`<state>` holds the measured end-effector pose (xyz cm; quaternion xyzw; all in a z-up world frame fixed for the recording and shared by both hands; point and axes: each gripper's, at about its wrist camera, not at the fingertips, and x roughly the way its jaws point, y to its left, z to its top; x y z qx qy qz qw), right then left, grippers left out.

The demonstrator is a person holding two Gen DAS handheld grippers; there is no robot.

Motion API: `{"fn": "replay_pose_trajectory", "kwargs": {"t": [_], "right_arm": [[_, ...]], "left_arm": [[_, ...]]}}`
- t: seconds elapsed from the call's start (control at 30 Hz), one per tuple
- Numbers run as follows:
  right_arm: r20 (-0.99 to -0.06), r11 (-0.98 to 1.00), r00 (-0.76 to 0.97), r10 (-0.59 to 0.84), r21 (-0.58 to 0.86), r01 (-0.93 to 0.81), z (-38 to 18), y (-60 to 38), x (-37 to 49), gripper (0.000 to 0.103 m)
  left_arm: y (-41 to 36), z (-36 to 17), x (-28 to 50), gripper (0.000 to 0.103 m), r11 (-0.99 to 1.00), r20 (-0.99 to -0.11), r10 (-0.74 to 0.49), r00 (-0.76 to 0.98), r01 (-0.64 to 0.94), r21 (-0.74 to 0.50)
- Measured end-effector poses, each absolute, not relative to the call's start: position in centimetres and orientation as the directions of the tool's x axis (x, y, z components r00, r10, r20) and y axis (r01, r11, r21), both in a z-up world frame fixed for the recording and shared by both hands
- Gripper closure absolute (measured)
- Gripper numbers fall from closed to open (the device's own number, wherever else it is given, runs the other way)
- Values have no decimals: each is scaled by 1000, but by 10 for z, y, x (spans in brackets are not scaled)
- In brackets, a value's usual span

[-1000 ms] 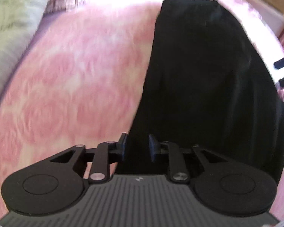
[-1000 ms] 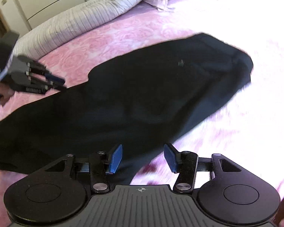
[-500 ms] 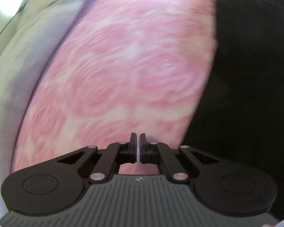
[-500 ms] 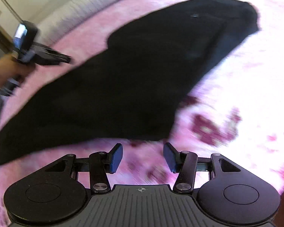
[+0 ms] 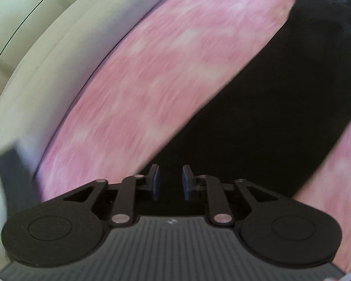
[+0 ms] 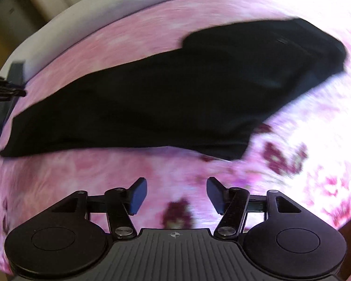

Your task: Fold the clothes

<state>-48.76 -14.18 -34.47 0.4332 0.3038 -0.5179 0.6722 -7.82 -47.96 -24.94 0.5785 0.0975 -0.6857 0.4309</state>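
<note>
A long black garment (image 6: 175,98) lies flat across the pink floral bedspread (image 6: 105,182); it looks like trousers folded lengthwise. In the left wrist view the same black garment (image 5: 280,107) runs from my fingers up to the top right. My left gripper (image 5: 169,182) is open, hovering at the garment's near end with nothing between its fingers. My right gripper (image 6: 175,194) is open above bare bedspread, a short way in front of the garment's long edge. The left gripper's tip (image 6: 4,89) shows at the far left edge of the right wrist view.
A pale striped bolster or pillow (image 5: 46,75) runs along the bedspread's (image 5: 163,70) far side, with cream cupboard doors (image 5: 16,7) behind it. A dark object (image 5: 14,173) sits blurred at the left edge. Both views are motion-blurred.
My left gripper went from open to shut and is open again, swinging back to the garment's end. My right gripper pulled back off the garment onto bare bedspread, staying open.
</note>
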Motion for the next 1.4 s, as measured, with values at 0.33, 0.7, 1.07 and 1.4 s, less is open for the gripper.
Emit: {"fn": "replay_pose_trajectory", "kwargs": {"t": [0.33, 0.7, 1.07, 1.4], "right_arm": [[-841, 376, 346, -416, 187, 908, -340, -145, -336, 40], [-899, 318, 230, -373, 109, 942, -356, -126, -205, 40], [-915, 367, 236, -326, 107, 924, -355, -142, -145, 40], [-929, 299, 160, -334, 57, 953, -376, -170, -152, 39]], "left_arm": [[-367, -288, 40, 74, -764, -863, -503, 51, 440, 472], [-343, -355, 102, 101, -810, -807, -585, -80, 16, 586], [-375, -312, 150, 90, -869, -871, -479, -106, 200, 453], [-525, -302, 148, 72, -796, -866, -472, -164, 503, 338]]}}
